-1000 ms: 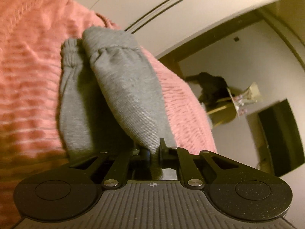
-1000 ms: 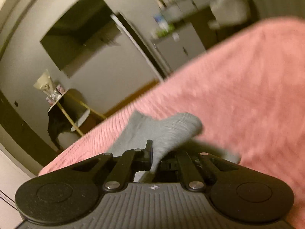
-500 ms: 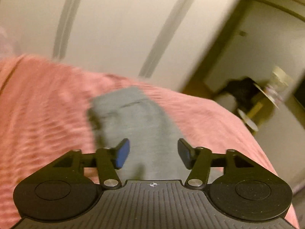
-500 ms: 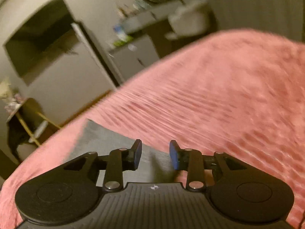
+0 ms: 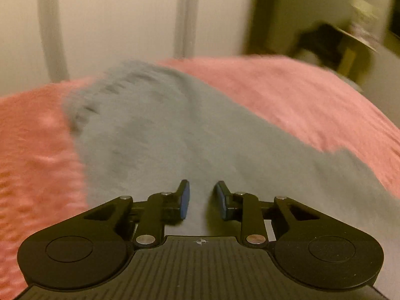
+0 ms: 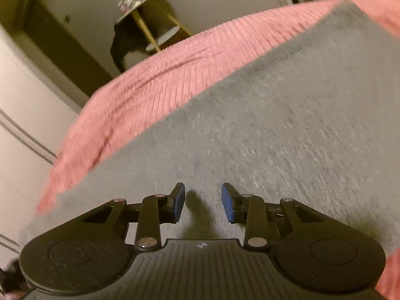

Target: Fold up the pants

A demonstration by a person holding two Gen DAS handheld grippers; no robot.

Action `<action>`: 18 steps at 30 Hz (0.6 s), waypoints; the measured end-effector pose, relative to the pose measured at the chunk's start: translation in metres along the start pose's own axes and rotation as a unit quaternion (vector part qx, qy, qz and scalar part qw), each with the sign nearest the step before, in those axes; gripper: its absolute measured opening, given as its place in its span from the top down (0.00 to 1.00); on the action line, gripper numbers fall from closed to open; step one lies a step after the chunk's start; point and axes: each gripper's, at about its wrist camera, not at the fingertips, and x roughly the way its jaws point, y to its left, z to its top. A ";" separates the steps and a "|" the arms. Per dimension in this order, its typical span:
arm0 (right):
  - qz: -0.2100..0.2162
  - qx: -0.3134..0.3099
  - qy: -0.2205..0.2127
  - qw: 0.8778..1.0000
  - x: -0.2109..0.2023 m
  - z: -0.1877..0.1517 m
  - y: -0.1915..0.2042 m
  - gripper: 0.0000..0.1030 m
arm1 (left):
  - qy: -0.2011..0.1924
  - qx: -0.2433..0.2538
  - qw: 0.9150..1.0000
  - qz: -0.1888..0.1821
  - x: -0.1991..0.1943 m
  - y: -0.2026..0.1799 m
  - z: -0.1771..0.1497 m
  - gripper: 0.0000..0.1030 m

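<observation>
This is looking like a bedroom in a home; a soft pink blanket (image 6: pixel 155 80) is covering a wide bed, and grey pants (image 6: pixel 287 125) are lying on top of it; a small wooden side table (image 6: pixel 152 25) is standing by the wall with little things sitting on it, too blurry to tell apart; plain pale walls (image 5: pixel 120 25) are closing the room in; warm, dim light is filling it.

surface: pink bed (image 5: pixel 300 95) under my claws | on it: grey pants (image 5: pixel 162 137) flat, just ahead of me
</observation>
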 end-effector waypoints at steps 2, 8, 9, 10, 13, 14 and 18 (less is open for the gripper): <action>0.018 0.034 -0.003 0.999 0.000 -0.003 -0.009 0.69 | -0.024 0.005 1.000 -0.002 -0.009 -0.004 0.002 0.67; 0.022 0.047 -0.025 0.998 0.002 -0.007 -0.011 0.69 | -0.014 0.058 0.978 -0.200 -0.025 -0.070 0.002 0.44; 0.024 0.049 -0.028 0.998 0.003 -0.008 -0.012 0.69 | -0.006 0.071 0.972 -0.222 -0.023 -0.085 0.002 0.43; 0.025 0.051 -0.029 0.998 0.008 -0.006 -0.013 0.69 | 0.005 0.077 0.968 -0.238 -0.019 -0.098 -0.001 0.43; 0.040 0.072 -0.031 0.996 0.009 -0.003 -0.018 0.69 | 0.047 0.082 0.961 -0.258 0.004 -0.131 -0.006 0.43; 0.044 0.078 -0.032 0.995 0.009 -0.004 -0.020 0.69 | 0.053 0.092 0.964 -0.243 0.009 -0.140 -0.010 0.45; 0.049 0.084 -0.037 0.995 0.020 0.000 -0.023 0.69 | 0.004 0.177 0.971 -0.159 0.025 -0.164 -0.026 0.46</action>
